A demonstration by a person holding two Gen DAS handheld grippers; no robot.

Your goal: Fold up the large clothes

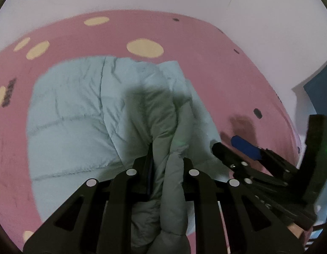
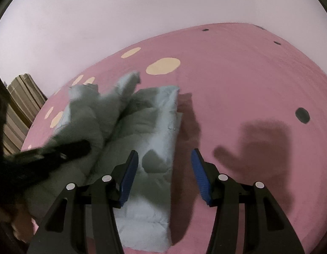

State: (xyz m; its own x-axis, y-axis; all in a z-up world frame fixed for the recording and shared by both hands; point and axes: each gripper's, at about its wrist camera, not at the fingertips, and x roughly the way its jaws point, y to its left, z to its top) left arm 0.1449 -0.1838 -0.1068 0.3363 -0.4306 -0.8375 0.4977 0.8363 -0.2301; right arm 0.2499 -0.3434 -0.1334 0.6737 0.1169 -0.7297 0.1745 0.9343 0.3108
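Note:
A pale blue quilted jacket (image 1: 78, 114) lies on the pink bed cover (image 1: 216, 67). My left gripper (image 1: 166, 165) is shut on a bunched fold of the jacket, which hangs up between its fingers and spills toward the camera. In the right wrist view the jacket (image 2: 155, 127) lies left of centre, part of it lifted and blurred. My right gripper (image 2: 164, 169) hovers above the jacket's right edge, its blue pads (image 2: 129, 177) apart with nothing pressed between them. From the left wrist view the right gripper (image 1: 233, 148) shows at the right, just beside the jacket.
The pink cover (image 2: 237, 80) has cream spots (image 2: 163, 66) and small dark dots (image 2: 302, 115). A pale wall (image 2: 121, 10) rises behind the bed. A striped cloth (image 2: 21, 105) shows at the left edge. Bare pink cover stretches to the right of the jacket.

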